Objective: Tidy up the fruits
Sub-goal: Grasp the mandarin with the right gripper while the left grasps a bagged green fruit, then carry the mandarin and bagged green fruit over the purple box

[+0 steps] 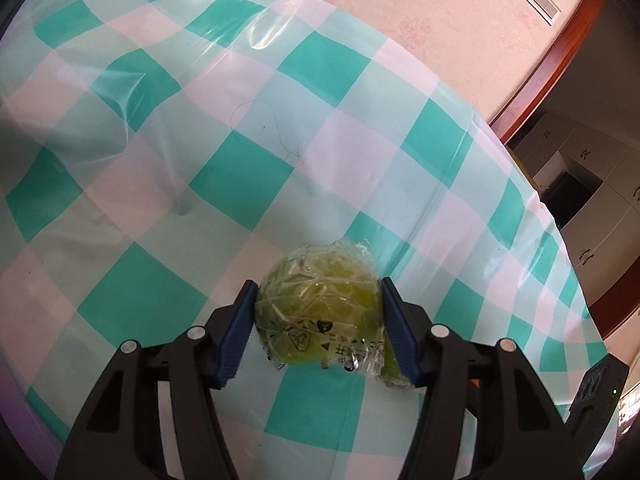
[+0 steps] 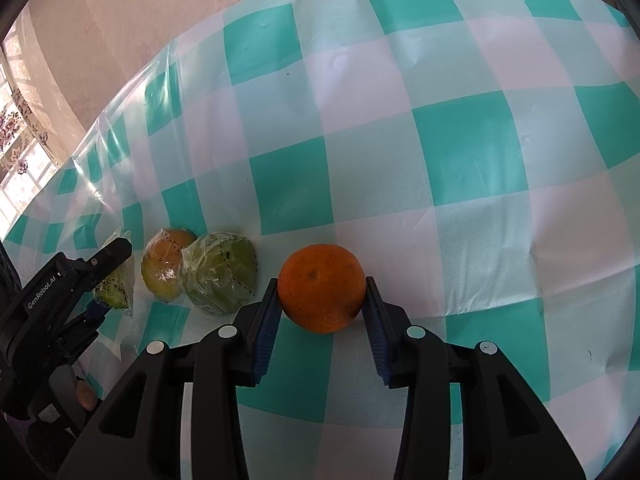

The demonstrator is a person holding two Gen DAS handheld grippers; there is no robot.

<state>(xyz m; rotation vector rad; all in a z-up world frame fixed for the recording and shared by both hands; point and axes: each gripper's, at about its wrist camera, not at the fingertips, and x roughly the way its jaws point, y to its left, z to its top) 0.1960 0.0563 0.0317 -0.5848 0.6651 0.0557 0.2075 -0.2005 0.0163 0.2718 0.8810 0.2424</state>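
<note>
In the left wrist view my left gripper [image 1: 318,312] is shut on a green fruit wrapped in clear plastic [image 1: 320,308], its blue pads touching both sides. In the right wrist view my right gripper [image 2: 322,300] is shut on a bare orange [image 2: 322,286] just above or on the cloth. To its left lie a wrapped green fruit [image 2: 220,276] and a wrapped yellow-orange fruit [image 2: 166,264], touching each other. Further left the left gripper [image 2: 100,280] shows with its wrapped fruit [image 2: 116,288] partly hidden behind a finger.
A teal and white checked plastic tablecloth [image 1: 256,172] covers the table [image 2: 460,148]. A pink wall stands behind the table's far edge. A doorway with a wooden frame [image 1: 560,48] and cabinets are at the right of the left wrist view. A window is at far left.
</note>
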